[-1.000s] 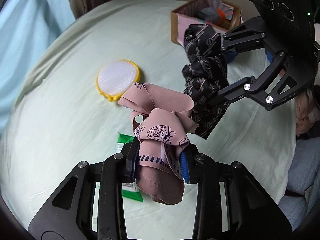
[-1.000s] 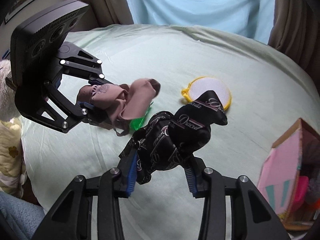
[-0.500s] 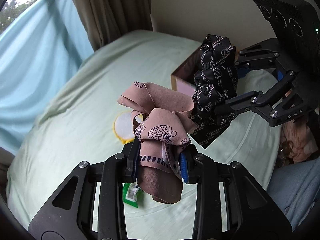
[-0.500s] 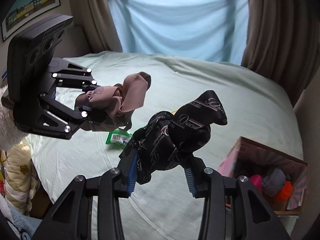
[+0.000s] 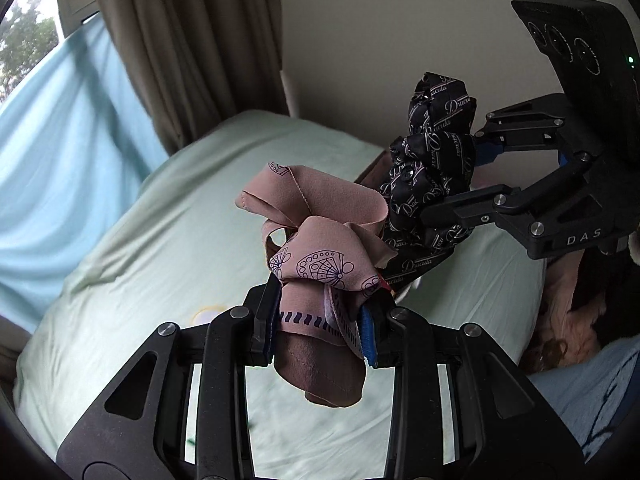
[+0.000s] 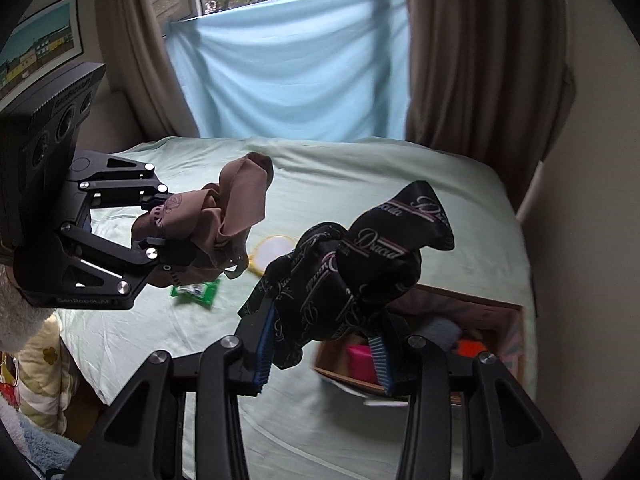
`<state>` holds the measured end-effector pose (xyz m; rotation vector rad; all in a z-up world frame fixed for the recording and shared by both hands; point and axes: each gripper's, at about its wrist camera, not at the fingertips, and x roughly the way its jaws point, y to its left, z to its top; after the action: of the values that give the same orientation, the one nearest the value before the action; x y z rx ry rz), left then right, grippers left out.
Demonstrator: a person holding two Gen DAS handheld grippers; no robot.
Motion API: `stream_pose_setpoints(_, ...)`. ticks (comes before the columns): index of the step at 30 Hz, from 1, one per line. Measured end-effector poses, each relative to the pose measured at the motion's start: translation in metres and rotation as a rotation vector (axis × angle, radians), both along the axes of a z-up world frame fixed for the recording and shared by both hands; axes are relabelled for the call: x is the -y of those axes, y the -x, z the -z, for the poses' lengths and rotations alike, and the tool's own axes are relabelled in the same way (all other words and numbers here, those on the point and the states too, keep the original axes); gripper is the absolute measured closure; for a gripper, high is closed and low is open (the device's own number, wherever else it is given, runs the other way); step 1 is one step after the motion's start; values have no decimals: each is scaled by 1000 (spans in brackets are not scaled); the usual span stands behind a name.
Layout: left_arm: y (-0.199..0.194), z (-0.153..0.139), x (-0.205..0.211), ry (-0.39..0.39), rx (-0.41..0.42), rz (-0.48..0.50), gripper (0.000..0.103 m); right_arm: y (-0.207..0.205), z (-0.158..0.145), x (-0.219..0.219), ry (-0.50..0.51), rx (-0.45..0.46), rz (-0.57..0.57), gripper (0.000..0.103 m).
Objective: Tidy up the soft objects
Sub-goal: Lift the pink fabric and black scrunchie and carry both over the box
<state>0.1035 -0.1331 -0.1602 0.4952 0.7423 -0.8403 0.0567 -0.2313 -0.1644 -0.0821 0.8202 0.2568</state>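
Note:
My left gripper (image 5: 320,330) is shut on a bunched pink printed scarf (image 5: 320,248) and holds it high above the bed; both show at the left of the right wrist view, gripper (image 6: 154,222) and scarf (image 6: 224,212). My right gripper (image 6: 322,354) is shut on a bunched black scarf with pale lettering (image 6: 360,264), also held up in the air. In the left wrist view the right gripper (image 5: 464,172) and black scarf (image 5: 432,168) sit just right of the pink scarf, almost touching it.
A pale green bed (image 6: 400,184) lies below. On it are a yellow-rimmed white round pad (image 6: 272,250), a green packet (image 6: 196,292) and an open cardboard box (image 6: 472,308) with soft items inside. Curtains and a blue sheet hang behind. Bedding lies at the left edge.
Both grippers have risen well above the bed with their scarves still held. The views have tilted up, so wall, curtains and window now show. The box now lies under the right gripper.

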Motion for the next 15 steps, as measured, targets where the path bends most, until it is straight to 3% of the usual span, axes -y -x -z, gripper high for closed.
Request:
stream_pose_setpoints(6, -10, 18, 65, 6, -58, -1, 75, -9, 2, 70, 7, -47, 62, 65)
stream_pose_setpoints(15, -50, 79, 124, -29, -207, -99, 75, -47, 45, 145, -17, -174, 150, 65)
